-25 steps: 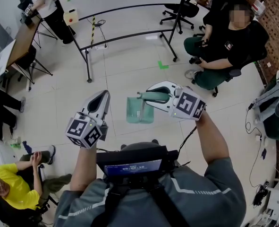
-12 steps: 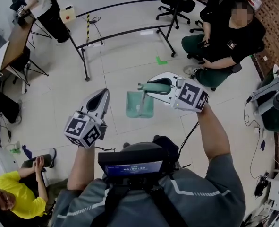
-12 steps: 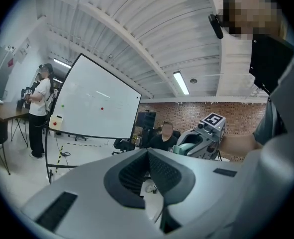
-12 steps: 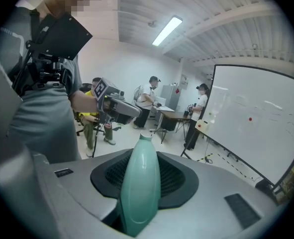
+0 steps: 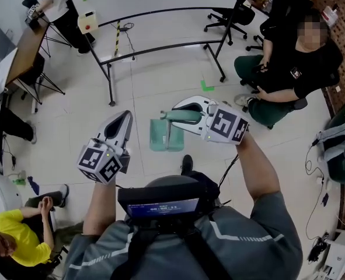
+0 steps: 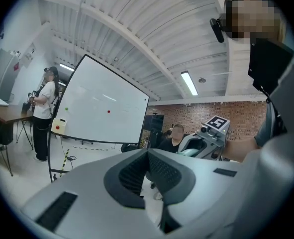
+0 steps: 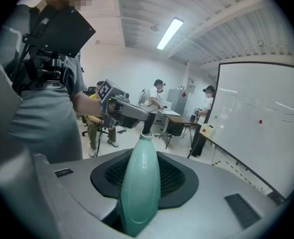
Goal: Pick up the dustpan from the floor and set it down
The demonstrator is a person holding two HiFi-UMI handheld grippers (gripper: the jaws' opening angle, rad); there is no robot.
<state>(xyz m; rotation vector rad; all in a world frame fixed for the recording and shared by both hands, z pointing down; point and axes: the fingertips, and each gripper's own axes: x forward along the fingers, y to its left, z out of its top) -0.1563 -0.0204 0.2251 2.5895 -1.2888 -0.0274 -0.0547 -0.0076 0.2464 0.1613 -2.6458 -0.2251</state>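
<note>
Jaws of the right gripper are clamped on the smooth rounded handle of the pale green plastic dustpan, whose pan hangs at the gripper's seven o'clock, seemingly off the pale tiled floor. At the pan's nine o'clock the left gripper is closed, empty. Probably light, stiff and slippery, the dustpan is best gripped mid-handle, since it may swing.

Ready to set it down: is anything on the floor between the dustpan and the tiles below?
Nothing visible does. The dustpan hangs from the right gripper over bare floor tiles; the person's shoe sits just beside, nearer the body.
</note>
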